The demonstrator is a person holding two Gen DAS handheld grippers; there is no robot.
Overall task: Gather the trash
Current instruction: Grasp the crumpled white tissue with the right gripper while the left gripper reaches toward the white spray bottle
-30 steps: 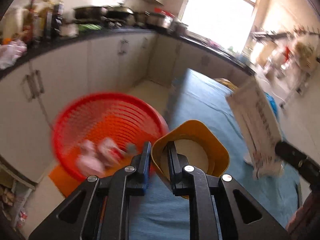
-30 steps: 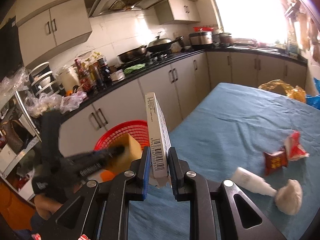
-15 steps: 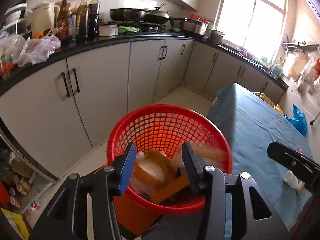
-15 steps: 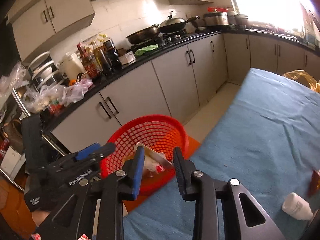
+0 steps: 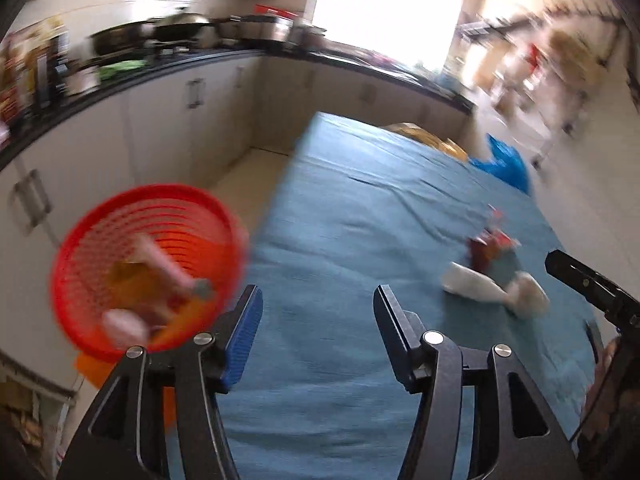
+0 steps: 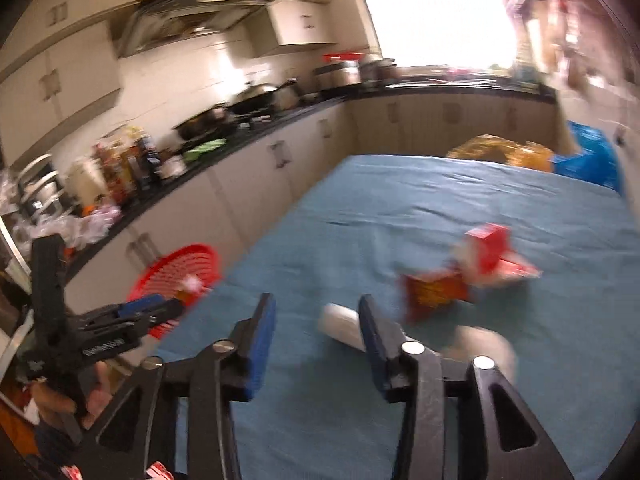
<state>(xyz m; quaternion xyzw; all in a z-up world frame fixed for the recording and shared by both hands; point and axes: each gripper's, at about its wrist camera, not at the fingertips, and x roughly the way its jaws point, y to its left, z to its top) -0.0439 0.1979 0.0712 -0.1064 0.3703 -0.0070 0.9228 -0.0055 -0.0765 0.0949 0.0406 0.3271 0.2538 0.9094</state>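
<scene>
A red mesh basket stands on the floor beside the blue-clothed table, holding a yellow cup, a flat box and wrappers. My left gripper hangs over the table's near part, jaws opening, nothing between them. My right gripper is also opening and empty. On the cloth lie a white bottle, a red snack wrapper, a red-and-white packet and a pale crumpled wad. The bottle lies just beyond the right gripper's right finger.
Cabinets under a dark counter with pots and bottles run along the left and far sides. A yellow bag and a blue bag sit at the table's far end. The other gripper shows in each view.
Both grippers let go of their loads, the yellow cup and the flat box, over the basket and opened. Both views then swung from the basket toward the table.
</scene>
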